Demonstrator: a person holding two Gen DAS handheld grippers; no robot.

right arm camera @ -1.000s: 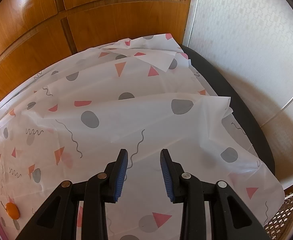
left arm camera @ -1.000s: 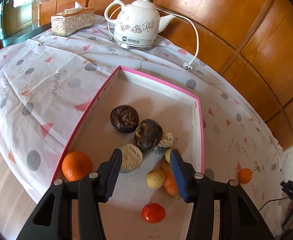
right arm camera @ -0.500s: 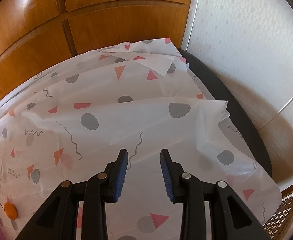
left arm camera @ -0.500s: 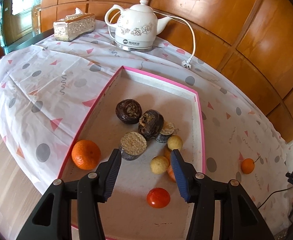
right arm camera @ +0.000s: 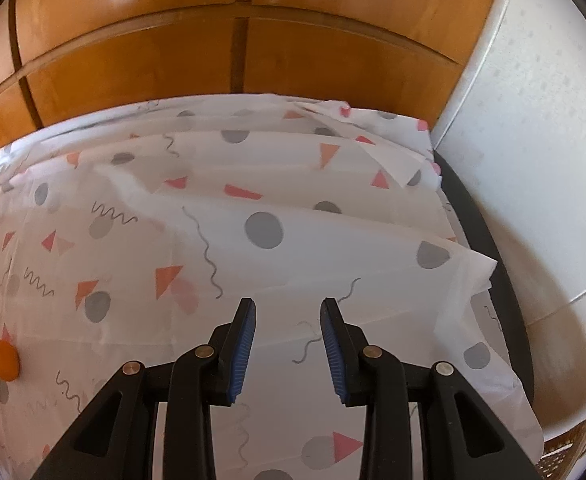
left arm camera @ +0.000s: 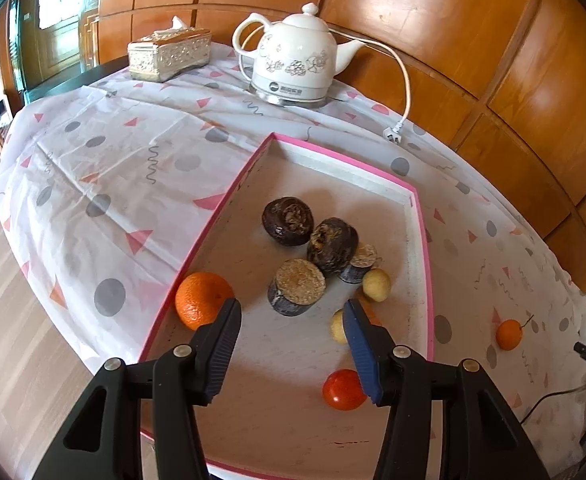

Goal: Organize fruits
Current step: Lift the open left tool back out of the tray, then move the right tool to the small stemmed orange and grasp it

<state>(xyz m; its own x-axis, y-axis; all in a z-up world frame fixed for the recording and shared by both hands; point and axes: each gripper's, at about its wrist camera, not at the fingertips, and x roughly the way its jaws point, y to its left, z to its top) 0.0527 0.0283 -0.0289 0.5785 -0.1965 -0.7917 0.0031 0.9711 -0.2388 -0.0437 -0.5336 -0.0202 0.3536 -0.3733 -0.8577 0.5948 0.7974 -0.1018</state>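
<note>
While the left gripper (left arm camera: 291, 312) hangs wide open and empty over the near half of the pink tray (left arm camera: 424, 236), the right gripper (right arm camera: 288, 312) hovers parted, holding nothing, above bare tablecloth (right arm camera: 293, 208). Inside the tray lie a large orange (left arm camera: 201, 300), a red tomato (left arm camera: 343, 390), pale round fruits and dark cakes. One small orange (left arm camera: 509, 334) sits outside the tray on the table; it looks light, firm and prone to roll, so pinch it across its middle. Beyond the tray stand a kettle (left arm camera: 293, 68) and tissue box (left arm camera: 169, 54), well clear.

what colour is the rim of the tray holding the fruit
Pink rim, with a pale off-white inside; the left wrist view shows it best.
</note>
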